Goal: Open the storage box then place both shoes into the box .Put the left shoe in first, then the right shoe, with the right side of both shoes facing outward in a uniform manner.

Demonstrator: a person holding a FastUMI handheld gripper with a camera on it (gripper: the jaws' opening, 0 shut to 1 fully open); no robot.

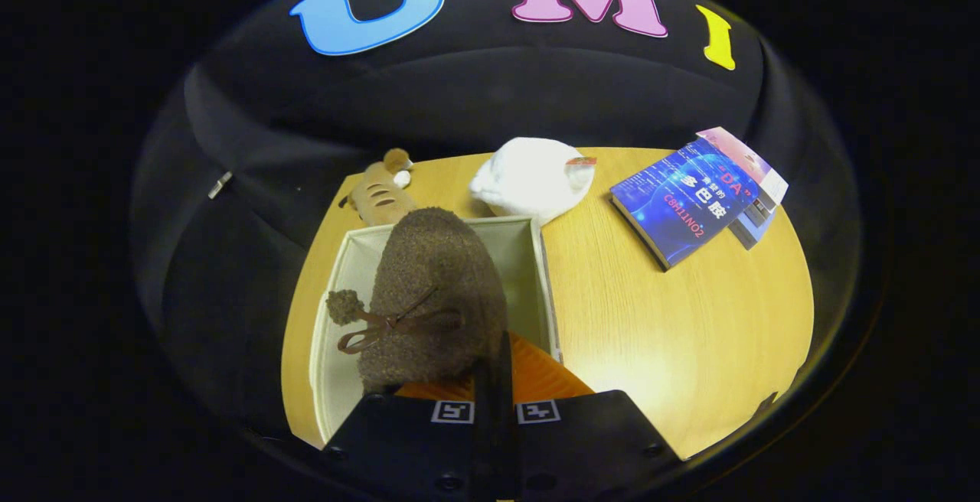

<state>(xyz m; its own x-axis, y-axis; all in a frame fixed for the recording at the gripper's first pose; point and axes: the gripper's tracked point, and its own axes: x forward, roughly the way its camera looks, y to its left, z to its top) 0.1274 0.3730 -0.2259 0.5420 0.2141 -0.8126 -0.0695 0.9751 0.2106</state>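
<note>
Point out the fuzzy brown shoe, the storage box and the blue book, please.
fuzzy brown shoe [440,288]: gripper view, middle of its upper.
storage box [545,280]: gripper view, right wall's rim.
blue book [685,207]: gripper view, front cover.

The gripper [496,379] had two wide, blocky bodies side by side with a narrow slot between them. Each carried a small square black-and-white marker near its inner top edge. Round screw heads dotted the lower faces.
</note>
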